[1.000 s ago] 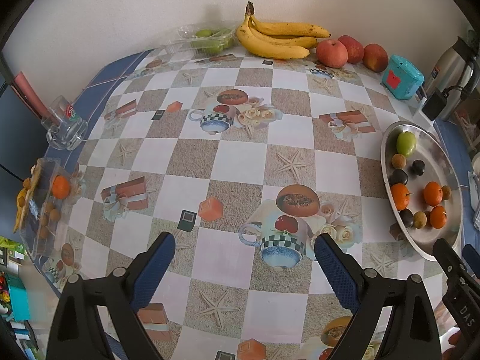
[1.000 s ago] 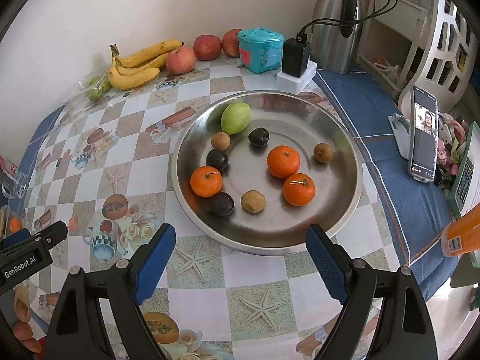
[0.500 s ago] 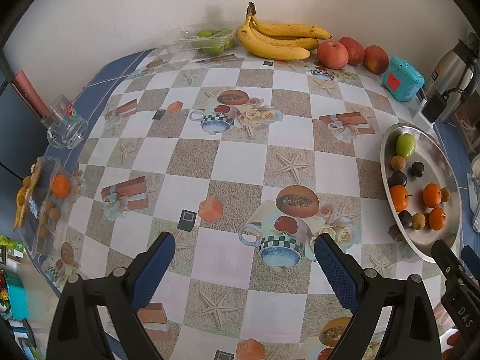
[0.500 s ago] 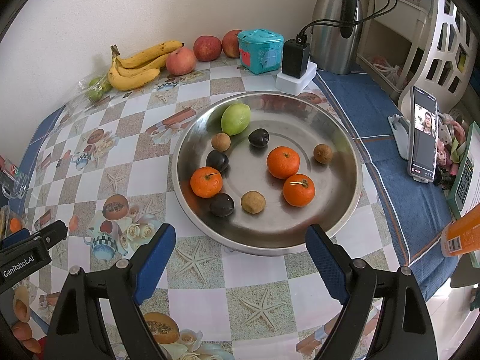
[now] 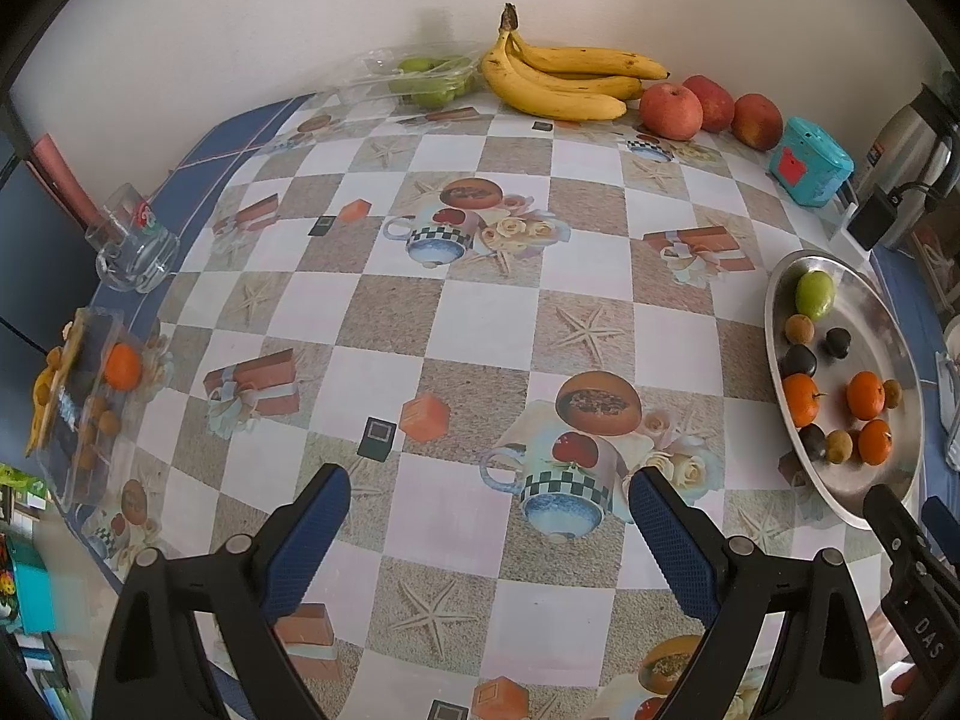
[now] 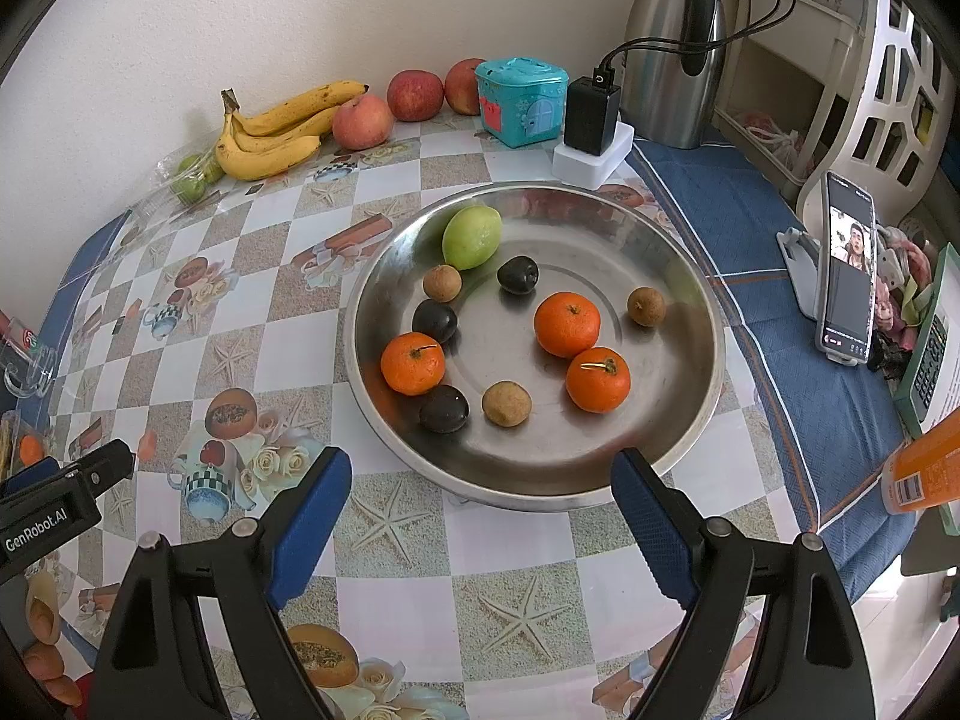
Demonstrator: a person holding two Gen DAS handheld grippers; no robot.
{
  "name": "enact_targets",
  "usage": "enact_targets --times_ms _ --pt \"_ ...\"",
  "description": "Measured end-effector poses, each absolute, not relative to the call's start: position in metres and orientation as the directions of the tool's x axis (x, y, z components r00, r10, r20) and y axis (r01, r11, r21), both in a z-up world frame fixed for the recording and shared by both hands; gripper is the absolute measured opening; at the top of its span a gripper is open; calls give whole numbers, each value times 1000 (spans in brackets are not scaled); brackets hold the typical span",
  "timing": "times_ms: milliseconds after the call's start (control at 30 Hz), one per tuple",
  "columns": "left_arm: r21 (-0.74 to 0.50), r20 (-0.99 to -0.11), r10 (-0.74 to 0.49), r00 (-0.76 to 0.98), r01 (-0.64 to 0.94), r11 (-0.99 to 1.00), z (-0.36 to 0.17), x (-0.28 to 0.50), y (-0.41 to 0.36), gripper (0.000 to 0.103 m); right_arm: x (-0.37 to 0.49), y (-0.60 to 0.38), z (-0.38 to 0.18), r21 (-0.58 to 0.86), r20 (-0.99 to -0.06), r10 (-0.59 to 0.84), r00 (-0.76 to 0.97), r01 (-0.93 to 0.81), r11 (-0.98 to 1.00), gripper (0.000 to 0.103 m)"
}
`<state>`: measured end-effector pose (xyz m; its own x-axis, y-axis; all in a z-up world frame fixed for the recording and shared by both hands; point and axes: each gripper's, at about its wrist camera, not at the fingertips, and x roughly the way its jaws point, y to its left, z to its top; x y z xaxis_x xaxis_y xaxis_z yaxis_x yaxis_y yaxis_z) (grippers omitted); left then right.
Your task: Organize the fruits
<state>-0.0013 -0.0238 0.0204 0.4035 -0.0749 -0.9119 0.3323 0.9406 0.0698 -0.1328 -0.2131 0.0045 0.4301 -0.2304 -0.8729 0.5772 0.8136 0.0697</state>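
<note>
A round metal tray (image 6: 690, 276) holds three oranges (image 6: 567, 324), a green fruit (image 6: 471, 237), three dark plums (image 6: 517, 274) and three small brown longans (image 6: 507, 403). My right gripper (image 6: 480, 474) hangs open just in front of the tray's near rim, nothing between its blue pads. In the left wrist view the tray (image 5: 882, 324) lies at the far right, and my left gripper (image 5: 489, 504) stands open over the bare patterned tablecloth. Bananas (image 5: 564, 81), three apples (image 5: 671, 111) and bagged green fruit (image 5: 429, 81) line the back wall.
A clear box (image 5: 78, 396) with an orange and small fruits sits at the left table edge, beside a glass mug (image 5: 135, 240). A teal tin (image 6: 521, 101), a charger (image 6: 591, 114), a steel kettle (image 6: 675, 42) and a phone on a stand (image 6: 846, 285) crowd the right.
</note>
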Motion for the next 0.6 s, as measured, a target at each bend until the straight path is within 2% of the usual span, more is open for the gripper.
enact_targets --times_ms 600 --pt "61 -914 -73 398 313 948 20 -1 -22 96 -133 -213 4 70 -873 -230 430 577 814 89"
